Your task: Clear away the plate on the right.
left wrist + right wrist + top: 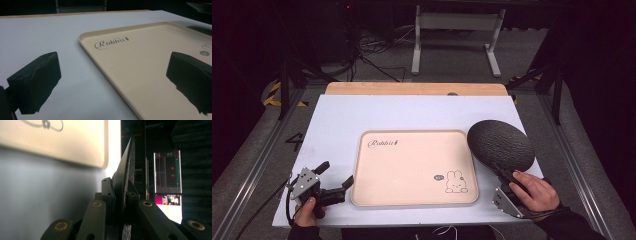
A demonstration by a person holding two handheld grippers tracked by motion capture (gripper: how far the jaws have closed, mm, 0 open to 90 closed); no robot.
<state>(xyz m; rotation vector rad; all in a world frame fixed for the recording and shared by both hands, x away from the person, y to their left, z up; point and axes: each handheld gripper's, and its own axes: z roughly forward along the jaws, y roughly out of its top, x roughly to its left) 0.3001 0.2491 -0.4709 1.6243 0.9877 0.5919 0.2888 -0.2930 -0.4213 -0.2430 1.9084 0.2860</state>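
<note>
Right gripper [507, 176]: clenched on the near edge of a dark, textured oval mat [501, 144]; in the right gripper view the jaws pinch the thin mat [128, 175] edge-on.
Oval mat: at the right side of the white table top [337, 120], just right of the tray, its left edge at or over the tray's right rim; whether it lies flat or is lifted, I cannot tell.
Left gripper [336, 175]: released, jaws spread wide, nothing between them; it sits at the table's near left corner, by the tray's left rim.
Tray: a beige rectangular plastic tray [412, 165] with rounded corners, "Rabbit" lettering [110, 43] and a small rabbit drawing [456, 182], centred on the table, bare inside.
</note>
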